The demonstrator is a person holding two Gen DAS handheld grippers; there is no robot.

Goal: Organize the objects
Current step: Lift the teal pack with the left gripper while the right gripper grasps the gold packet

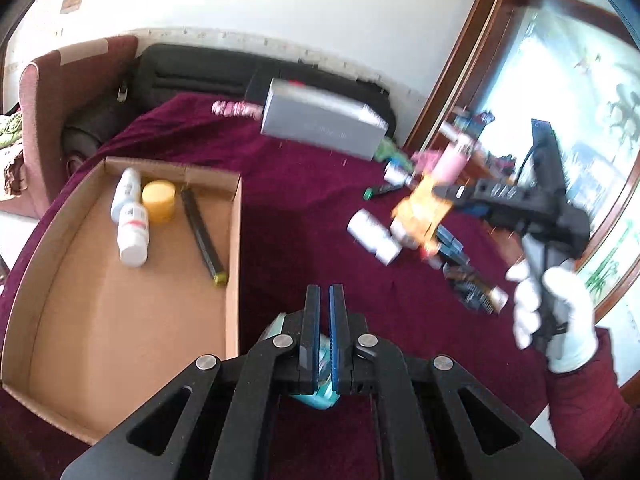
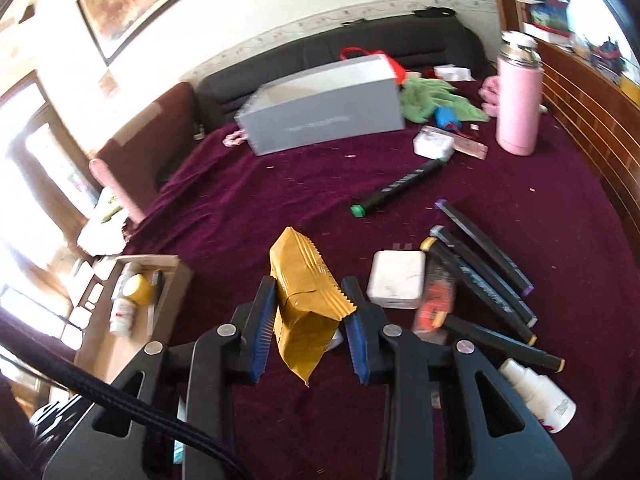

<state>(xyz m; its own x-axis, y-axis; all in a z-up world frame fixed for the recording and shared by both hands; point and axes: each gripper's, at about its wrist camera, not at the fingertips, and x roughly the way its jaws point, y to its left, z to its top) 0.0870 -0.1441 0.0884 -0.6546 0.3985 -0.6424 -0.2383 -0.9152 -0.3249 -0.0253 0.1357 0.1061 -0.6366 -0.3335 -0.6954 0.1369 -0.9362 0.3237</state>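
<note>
The left jaws (image 1: 324, 300) are pressed nearly together, their blue-lined faces clamped on a thin teal packet (image 1: 320, 376) that sits deep between them, back by the hinges; its lower end pokes out beneath. Ahead and to the left of these jaws lies an open cardboard box (image 1: 234, 248) on the maroon-covered table (image 1: 300, 208). Inside it, toward its far end, are two white bottles (image 1: 130, 216), a yellow-lidded jar (image 1: 159, 200) touching them, and a black marker (image 1: 202, 236) lying along the box's right wall.

The right jaws (image 2: 310, 320) stand partly open around a gold foil packet (image 2: 304, 300), which fills the gap between them; the left pad touches its side and the right pad meets its crimped edge. The packet is lifted clear of the cloth, and its far end juts beyond the fingertips. From the left wrist view the same packet shows as an orange blur at the tip of the right tool, which a white-gloved hand (image 1: 556, 316) grips.

Just right of the right jaws lies a white rectangular block (image 2: 396, 280), then an orange-and-clear item (image 2: 434, 304), then a bunch of black markers (image 2: 484, 276). A white spray bottle (image 2: 540, 392) lies nearer, off to the right. Ahead is a green-capped marker (image 2: 396, 188), and well beyond it a grey box (image 2: 324, 108) and a pink flask (image 2: 518, 108).
</note>
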